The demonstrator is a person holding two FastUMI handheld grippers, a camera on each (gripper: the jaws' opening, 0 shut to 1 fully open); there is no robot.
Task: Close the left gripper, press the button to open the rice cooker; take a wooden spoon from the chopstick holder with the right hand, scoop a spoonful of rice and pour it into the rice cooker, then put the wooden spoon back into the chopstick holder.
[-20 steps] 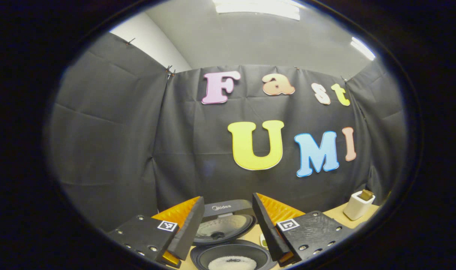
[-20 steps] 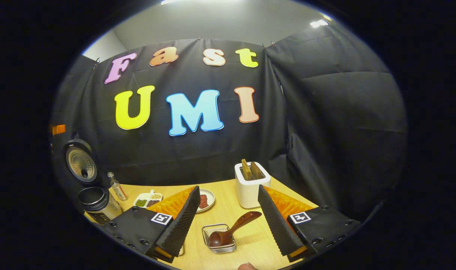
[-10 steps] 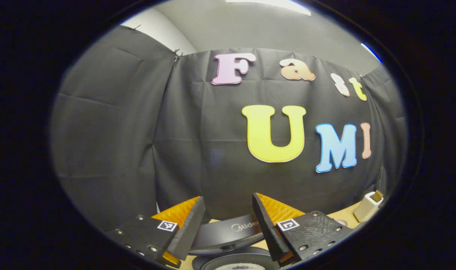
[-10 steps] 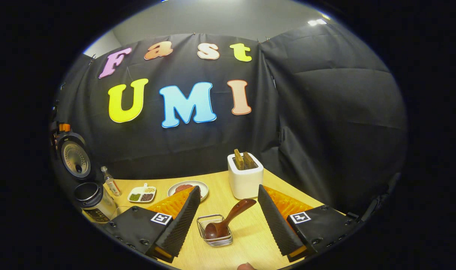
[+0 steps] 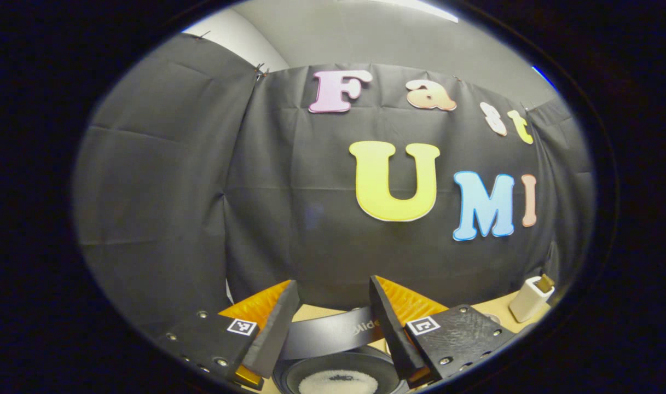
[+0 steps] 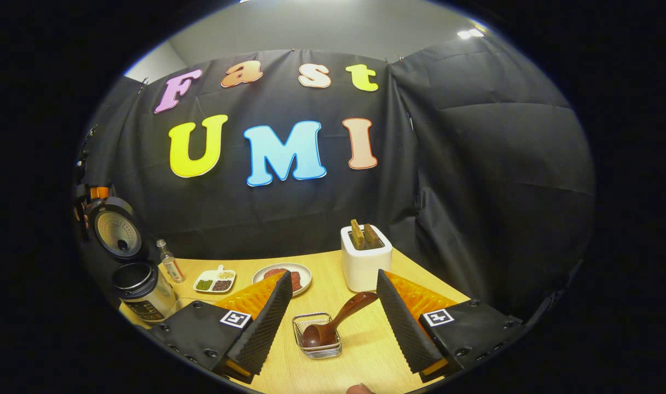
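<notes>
As bowl sits in holder (image 6: 317,342), wooden spoon (image 6: 335,324) handle up-right.

In the left gripper view, partial brand lettering "Mide" stood on the rice cooker lid (image 5: 333,335), between the left gripper's (image 5: 328,320) fingers; the remainder was hidden behind the right-hand finger. A square coded marker stood on each finger mount, not readable as text.

The pale wood-grain tabletop (image 6: 333,273) looks smooth and matt. A dark glossy wooden spoon (image 6: 335,323) lies in a shiny wire-mesh metal basket (image 6: 317,338). The white matt chopstick holder (image 6: 365,265) looks like plastic or ceramic. The rice cooker's black glossy lid (image 5: 333,331) looks plastic; its steel body (image 6: 144,295) gleams.
</notes>
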